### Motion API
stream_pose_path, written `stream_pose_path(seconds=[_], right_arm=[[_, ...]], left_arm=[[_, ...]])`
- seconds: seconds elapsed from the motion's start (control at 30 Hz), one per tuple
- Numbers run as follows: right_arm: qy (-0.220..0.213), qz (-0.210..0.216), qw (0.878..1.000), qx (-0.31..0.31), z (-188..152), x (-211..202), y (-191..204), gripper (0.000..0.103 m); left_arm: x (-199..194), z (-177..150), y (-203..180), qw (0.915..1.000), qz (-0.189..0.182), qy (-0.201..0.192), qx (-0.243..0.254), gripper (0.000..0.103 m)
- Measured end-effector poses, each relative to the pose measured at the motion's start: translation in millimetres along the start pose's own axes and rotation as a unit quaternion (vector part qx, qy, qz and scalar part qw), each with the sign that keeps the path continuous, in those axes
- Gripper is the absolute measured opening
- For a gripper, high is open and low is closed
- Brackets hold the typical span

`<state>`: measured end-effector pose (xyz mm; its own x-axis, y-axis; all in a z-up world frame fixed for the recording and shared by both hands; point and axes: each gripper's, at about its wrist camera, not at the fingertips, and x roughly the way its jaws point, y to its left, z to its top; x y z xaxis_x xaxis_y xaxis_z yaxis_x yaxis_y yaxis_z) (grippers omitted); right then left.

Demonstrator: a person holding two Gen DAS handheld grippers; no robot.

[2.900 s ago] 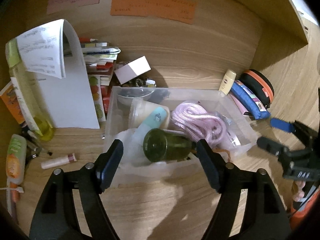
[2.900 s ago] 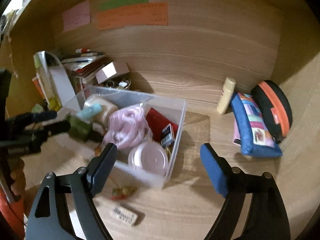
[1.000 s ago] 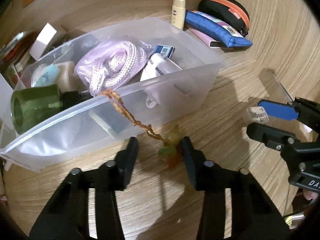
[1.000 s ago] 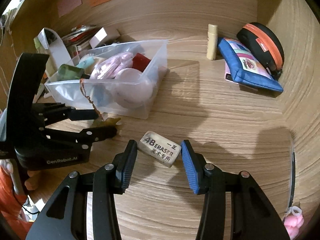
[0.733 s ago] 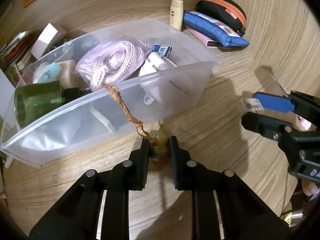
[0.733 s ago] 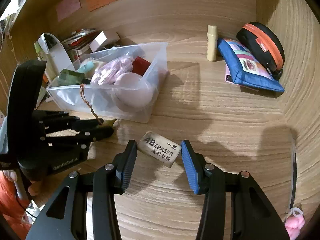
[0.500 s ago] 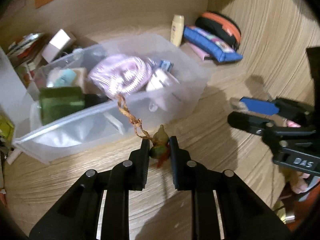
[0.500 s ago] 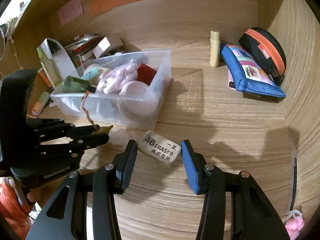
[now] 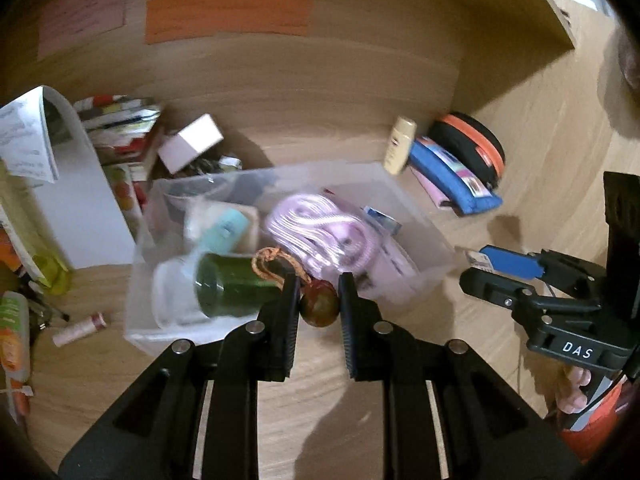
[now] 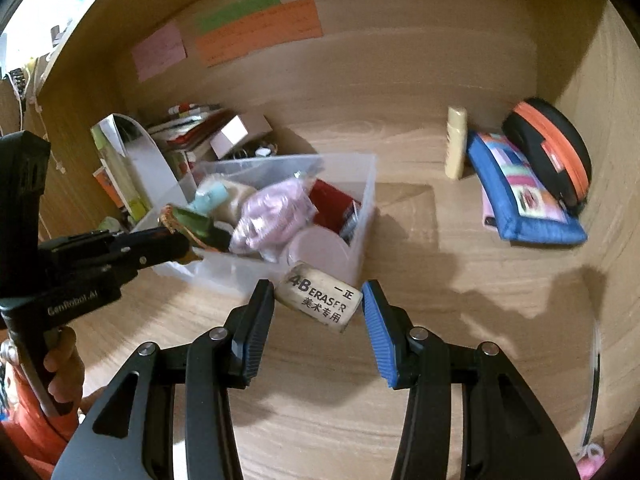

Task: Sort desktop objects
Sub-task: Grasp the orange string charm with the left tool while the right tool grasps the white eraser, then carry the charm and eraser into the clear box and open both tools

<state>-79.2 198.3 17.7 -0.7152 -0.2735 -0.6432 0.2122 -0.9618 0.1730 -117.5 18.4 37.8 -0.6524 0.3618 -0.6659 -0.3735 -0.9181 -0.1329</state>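
My left gripper is shut on a small green-brown charm with an orange braided cord, held just above the front wall of the clear plastic bin. My right gripper is shut on a white 4B eraser and holds it in the air near the bin's right front corner. The bin holds a green bottle, a pink rope coil, a teal-capped jar and other items. The right gripper also shows in the left wrist view, and the left gripper in the right wrist view.
A blue pencil case, a black and orange pouch and a cream tube stand at the back right. Books, a white box and a white stand crowd the back left. A lip balm lies left of the bin.
My left gripper closed on the charm on the desk and lifted it up over the bin's front edge. My right gripper rose with the eraser toward the bin.
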Motion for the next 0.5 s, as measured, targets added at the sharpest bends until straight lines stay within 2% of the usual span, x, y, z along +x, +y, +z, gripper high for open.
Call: stream_pose_path(seconds=[0.27, 0.5], right_arm=[[0.005, -0.007, 1.000, -0.009, 17.3, 23.0, 7.9, 0.042], [0.023, -0.016, 0.999, -0.016, 22.9, 42.4, 10.3, 0.042]], left_arm=[[21.2, 4.1, 22.0, 0.9997, -0.003, 0.012, -0.021, 0.019], [28.2, 2.9, 15.8, 1.0000, -0.004, 0.005, 0.001, 0.019]])
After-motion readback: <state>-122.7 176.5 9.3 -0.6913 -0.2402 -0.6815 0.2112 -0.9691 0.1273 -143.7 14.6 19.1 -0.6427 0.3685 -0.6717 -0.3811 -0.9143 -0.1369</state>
